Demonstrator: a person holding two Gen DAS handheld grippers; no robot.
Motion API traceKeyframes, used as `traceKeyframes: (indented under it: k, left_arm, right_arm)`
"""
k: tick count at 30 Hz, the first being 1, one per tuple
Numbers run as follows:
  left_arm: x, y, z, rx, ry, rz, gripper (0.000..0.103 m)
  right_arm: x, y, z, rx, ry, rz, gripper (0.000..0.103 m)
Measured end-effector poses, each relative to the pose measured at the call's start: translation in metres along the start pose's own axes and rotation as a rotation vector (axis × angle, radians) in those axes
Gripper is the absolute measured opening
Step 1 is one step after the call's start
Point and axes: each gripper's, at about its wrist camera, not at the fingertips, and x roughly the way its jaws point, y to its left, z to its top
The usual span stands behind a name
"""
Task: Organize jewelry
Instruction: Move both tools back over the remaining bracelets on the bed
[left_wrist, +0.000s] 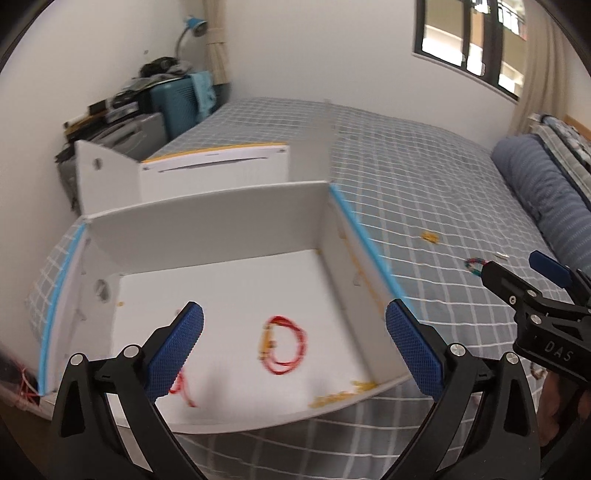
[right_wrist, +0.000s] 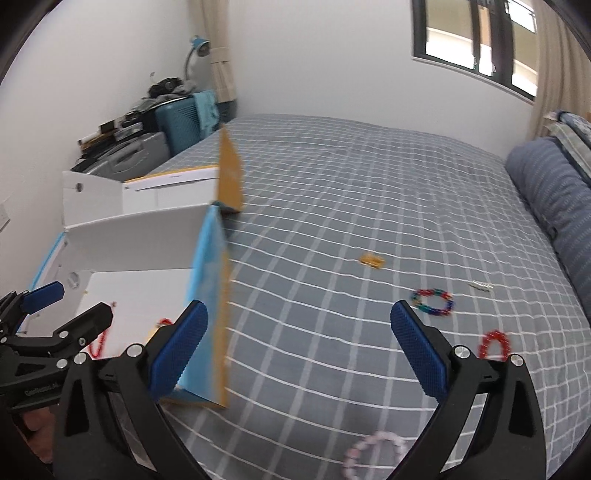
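Bed (right_wrist: 332, 192), grey-blue with white grid cover, one. White cardboard box (left_wrist: 207, 218), open-topped with blue-edged side walls, one, standing on the bed; a second white box (left_wrist: 214, 166) with a yellow edge stands just behind it. Inside the near box: red cord bracelet (left_wrist: 284, 345) with gold beads, one, lying coiled on the floor near the middle; red cord piece (left_wrist: 183, 391), one, partly hidden behind the left finger pad; gold chain (left_wrist: 340, 397), one, along the front right corner. On the cover, outside the box: multicoloured bead bracelet (right_wrist: 433, 302), one; red bead bracelet (right_wrist: 494, 344), one; pale pink bead bracelet (right_wrist: 373, 452), one, blurred; small gold item (right_wrist: 372, 260), one; thin pale item (right_wrist: 480, 287), one, too small to identify. Left gripper (left_wrist: 295, 350), one, spread wide above the box interior, holding nothing. Right gripper (right_wrist: 299, 350), one, likewise spread wide over the cover, holding nothing.
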Motion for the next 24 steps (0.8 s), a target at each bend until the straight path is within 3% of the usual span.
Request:
traceKeyframes:
  k: [16,24]
  left_arm:
    - [0.023,-0.141,-0.026,0.194,0.047,-0.211,0.097]
    - [0.047,-0.184,-0.051,0.233,0.1,-0.27,0.097]
  right_arm:
    - [-0.015,-0.149,-0.065,0.187,0.068,-0.218,0.095]
    - [-0.016,-0.2,-0.11,0.237,0.128,-0.291,0.095]
